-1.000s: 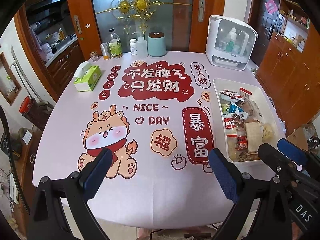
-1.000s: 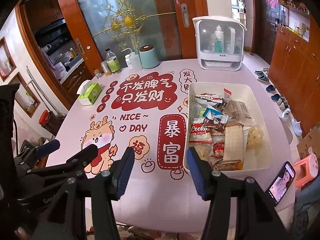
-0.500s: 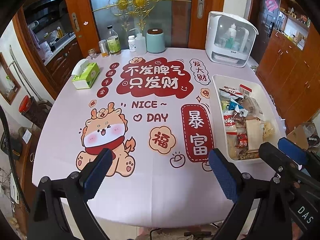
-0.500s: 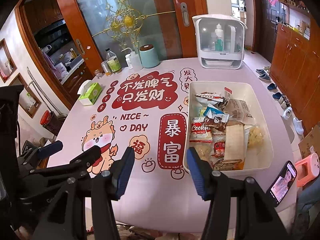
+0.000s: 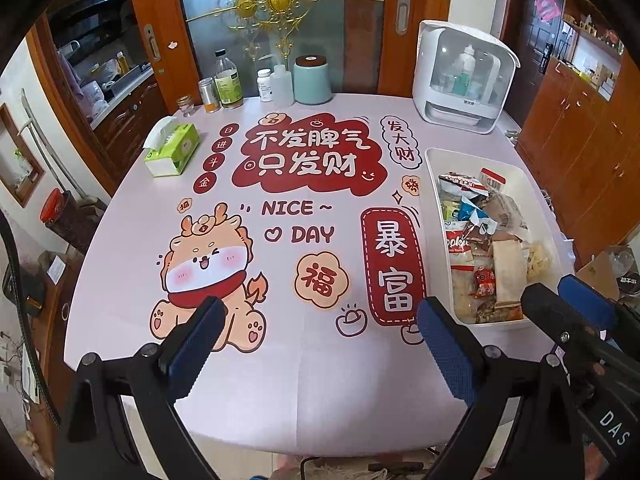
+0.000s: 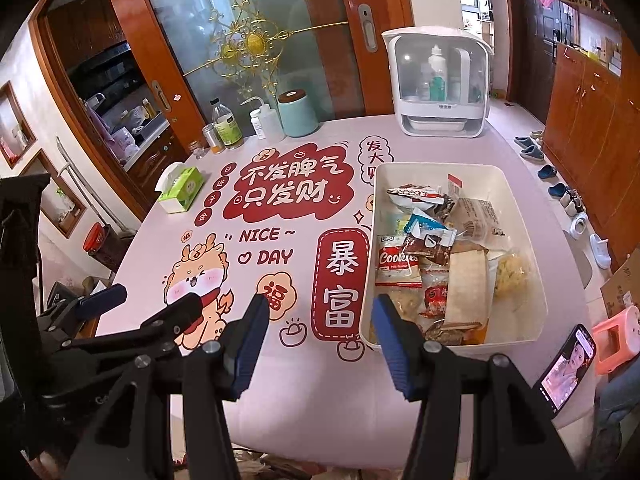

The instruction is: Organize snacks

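Nothing has moved; the white bin [image 6: 532, 280] holds mixed snack packets [image 6: 432, 252].

Bench [image 5: 120, 280] under pink cloth with cartoon dragon [image 5: 204, 256] print and red Chinese lettering. Green tissue box [image 5: 172, 152] near far left edge. At far edge, in a row: small jar [image 5: 185, 105], metal can [image 5: 209, 94], glass bottle [image 5: 228, 82], white pill bottle [image 5: 265, 85], mint canister [image 5: 312, 79]. White domed cabinet [image 5: 464, 76] at far right. Phone [image 6: 566, 368], screen lit, at near right corner.
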Motion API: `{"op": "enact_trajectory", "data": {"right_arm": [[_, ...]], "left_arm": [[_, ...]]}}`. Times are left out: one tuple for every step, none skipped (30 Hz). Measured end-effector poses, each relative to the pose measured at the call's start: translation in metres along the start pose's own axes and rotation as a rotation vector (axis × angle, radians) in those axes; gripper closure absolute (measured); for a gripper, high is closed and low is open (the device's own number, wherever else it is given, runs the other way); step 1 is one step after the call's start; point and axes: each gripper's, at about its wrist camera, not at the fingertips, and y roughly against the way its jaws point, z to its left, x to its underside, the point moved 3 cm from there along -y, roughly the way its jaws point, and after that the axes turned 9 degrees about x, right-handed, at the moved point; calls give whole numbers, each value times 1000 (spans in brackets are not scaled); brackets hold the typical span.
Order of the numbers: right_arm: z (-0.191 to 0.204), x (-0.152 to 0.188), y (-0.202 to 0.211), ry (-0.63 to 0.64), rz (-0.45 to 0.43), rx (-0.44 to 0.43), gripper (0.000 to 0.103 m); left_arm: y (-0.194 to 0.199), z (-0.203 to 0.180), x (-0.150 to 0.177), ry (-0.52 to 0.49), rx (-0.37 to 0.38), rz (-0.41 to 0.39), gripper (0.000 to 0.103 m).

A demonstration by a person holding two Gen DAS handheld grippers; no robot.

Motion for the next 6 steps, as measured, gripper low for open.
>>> {"op": "enact_trajectory", "data": {"right_arm": [[-1,0,0,-1,0,2,48],[0,0,0,-1,0,1,48],[0,0,0,-1,1,-1,48],[0,0,0,-1,1,0,48],[1,1,0,0,2,-1,48],[3,2,0,2,2,-3,48]], "left_arm": [[0,0,-2,-1,3,1,7],[0,1,0,0,3,2,7],[0,1,0,0,3,3,7],[-1,1,-1,2,2,4,7],[-1,0,-2,0,4,3,7],[-1,0,-2,0,3,3,7]]}}
